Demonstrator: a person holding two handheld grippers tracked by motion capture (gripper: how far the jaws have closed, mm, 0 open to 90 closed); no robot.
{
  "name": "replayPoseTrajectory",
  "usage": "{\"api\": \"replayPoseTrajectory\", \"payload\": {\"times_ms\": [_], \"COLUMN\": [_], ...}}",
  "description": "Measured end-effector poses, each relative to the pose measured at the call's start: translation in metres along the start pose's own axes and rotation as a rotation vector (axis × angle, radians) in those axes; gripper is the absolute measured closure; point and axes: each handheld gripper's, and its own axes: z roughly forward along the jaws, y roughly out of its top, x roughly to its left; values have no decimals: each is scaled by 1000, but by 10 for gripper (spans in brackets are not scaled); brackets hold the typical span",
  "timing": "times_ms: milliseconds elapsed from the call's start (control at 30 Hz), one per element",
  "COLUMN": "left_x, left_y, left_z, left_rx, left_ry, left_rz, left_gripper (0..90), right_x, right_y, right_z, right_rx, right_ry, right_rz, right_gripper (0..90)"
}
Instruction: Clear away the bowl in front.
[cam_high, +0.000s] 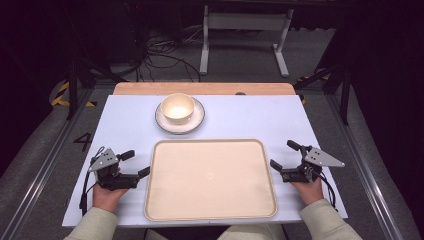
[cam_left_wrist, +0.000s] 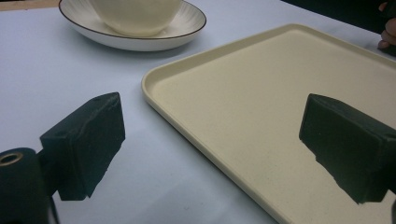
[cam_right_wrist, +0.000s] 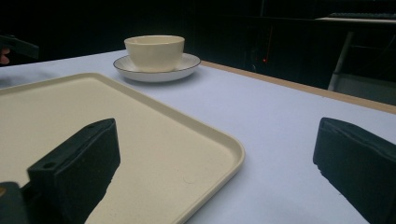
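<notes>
With both grippers' jaws spread wide and nothing held, the tray is best gripped level at its left and right rims by left gripper and right gripper together

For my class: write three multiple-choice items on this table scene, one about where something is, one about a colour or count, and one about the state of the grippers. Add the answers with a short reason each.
1. Where does the bowl stand?
A. on the plate, beyond the tray
B. in the middle of the tray
C. on the floor

2. What colour is the tray?
A. bright red
B. cream
C. black

3. How do the left gripper and the right gripper stand?
A. both shut on the bowl
B. one open, one shut on the tray
C. both open and holding nothing

Answers: 1 A, the high view shows the bowl on the plate, past the tray's far edge. 2 B, the tray is pale cream in every view. 3 C, each gripper view shows its jaws wide apart with nothing between them but the table and tray beyond.
</notes>
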Motion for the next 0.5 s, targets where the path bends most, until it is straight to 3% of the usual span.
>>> {"api": "replayPoseTrajectory", "payload": {"times_ms": [267, 500], "left_x": [1, -4], "left_y": [1, 11], "left_z": [0, -4], "left_rx": [-1, -18], "left_ry": [-10, -4], "left_rz": [-23, 9], "left_gripper": [73, 70], "right_x": [2, 3], "right_y": [-1, -1], "right_z": [0, 1], "right_rx": [11, 17], "right_ry": [-3, 4], "right_rz": [4, -10], "right_gripper": [10, 11]}}
